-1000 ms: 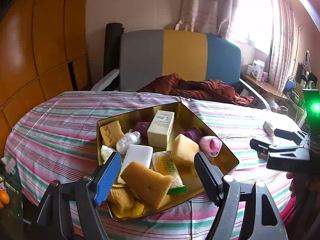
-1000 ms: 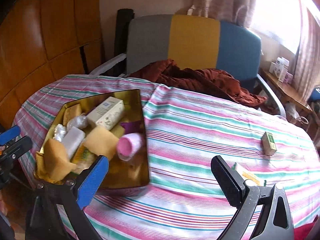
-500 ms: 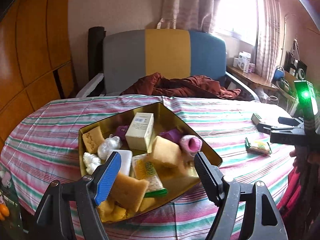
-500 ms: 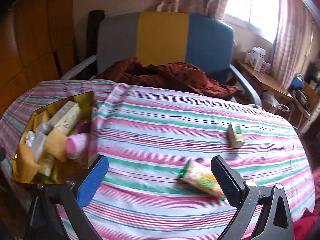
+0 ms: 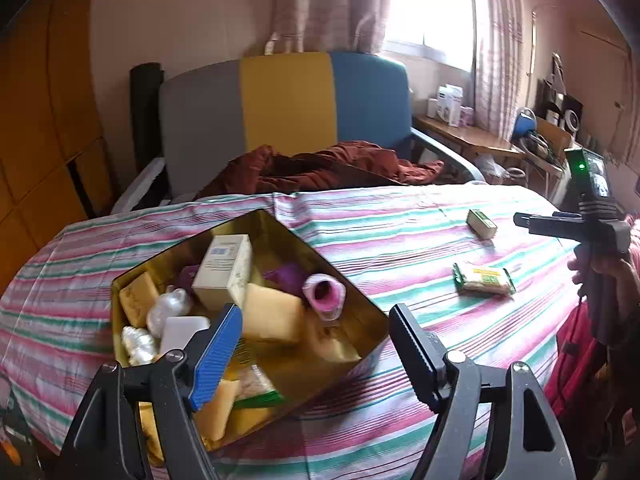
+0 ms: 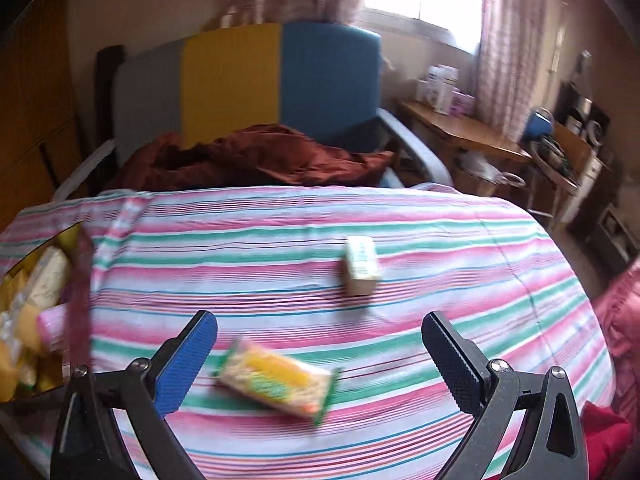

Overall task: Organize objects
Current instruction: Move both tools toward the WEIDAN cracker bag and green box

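Observation:
A gold tin (image 5: 334, 267) sits on the striped tablecloth (image 5: 400, 248), filled with a cream box (image 5: 224, 268), yellow sponges (image 5: 272, 314), a pink roll (image 5: 325, 297) and a white bar (image 5: 182, 330). My left gripper (image 5: 316, 354) hovers open over the tin's near right corner, with nothing between its pads. My right gripper (image 6: 320, 362) stands open just above a yellow-green snack packet (image 6: 276, 386), which lies flat on the cloth, blurred. A small cream-green box (image 6: 362, 266) lies farther back. In the left wrist view the packet (image 5: 484, 279) and box (image 5: 482, 224) lie right of the tin.
A chair with a grey, yellow and blue back (image 5: 288, 100) stands behind the table, with a rust-red cloth (image 5: 320, 168) heaped on its seat. A wooden side table (image 6: 460, 132) with boxes is at the back right. A hand (image 5: 600, 272) holds the right gripper's handle.
The right gripper has swung right, away from the tin, until the packet lies under its fingers. The left gripper has drifted right over the tin. Neither gripper's width has changed.

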`<state>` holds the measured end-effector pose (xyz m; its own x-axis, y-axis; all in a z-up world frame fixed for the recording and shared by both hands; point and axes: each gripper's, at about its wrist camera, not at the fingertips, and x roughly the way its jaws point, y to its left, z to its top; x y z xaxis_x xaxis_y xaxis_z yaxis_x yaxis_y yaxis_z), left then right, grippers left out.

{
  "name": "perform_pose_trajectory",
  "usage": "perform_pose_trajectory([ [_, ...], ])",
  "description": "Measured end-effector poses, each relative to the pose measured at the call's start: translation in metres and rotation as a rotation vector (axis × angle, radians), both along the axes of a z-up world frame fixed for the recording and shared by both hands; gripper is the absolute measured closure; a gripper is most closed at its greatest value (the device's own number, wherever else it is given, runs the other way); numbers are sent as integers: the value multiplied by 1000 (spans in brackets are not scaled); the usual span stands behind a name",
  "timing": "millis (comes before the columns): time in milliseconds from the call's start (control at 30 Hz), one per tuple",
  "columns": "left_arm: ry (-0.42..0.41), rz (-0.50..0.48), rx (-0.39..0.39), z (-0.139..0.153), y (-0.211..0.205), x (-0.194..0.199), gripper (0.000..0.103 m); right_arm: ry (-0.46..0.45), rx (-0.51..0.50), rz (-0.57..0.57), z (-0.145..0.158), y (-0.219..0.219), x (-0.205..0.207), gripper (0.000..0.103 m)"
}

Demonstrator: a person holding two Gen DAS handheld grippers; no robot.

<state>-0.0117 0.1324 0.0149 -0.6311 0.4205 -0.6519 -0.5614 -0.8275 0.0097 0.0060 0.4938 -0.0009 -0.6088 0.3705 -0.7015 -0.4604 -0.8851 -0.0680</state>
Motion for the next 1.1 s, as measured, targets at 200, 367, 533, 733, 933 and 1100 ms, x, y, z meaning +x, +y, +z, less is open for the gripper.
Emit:
perform_pose_trajectory([
  [200, -13, -65, -29, -5, 32, 3, 26, 44, -152, -161, -18, 48, 17, 0],
  [367, -20, -122, -51, -11, 62, 5, 26, 79, -210, -214, -20, 60, 24, 0],
  [533, -28, -179, -81, -19, 89, 9, 26, 90, -228, -215, -19, 61, 24, 0],
  [733, -47, -243, -137, -34, 122, 8, 26, 100, -252, -217, -21, 63, 26, 0],
  [933, -64, -356, -210, -53, 162, 6, 21, 95, -277, -248, -24, 69, 30, 0],
  [1100, -65, -488, -269, -65, 203, 6, 19, 97, -308, -270, -26, 75, 33, 0],
])
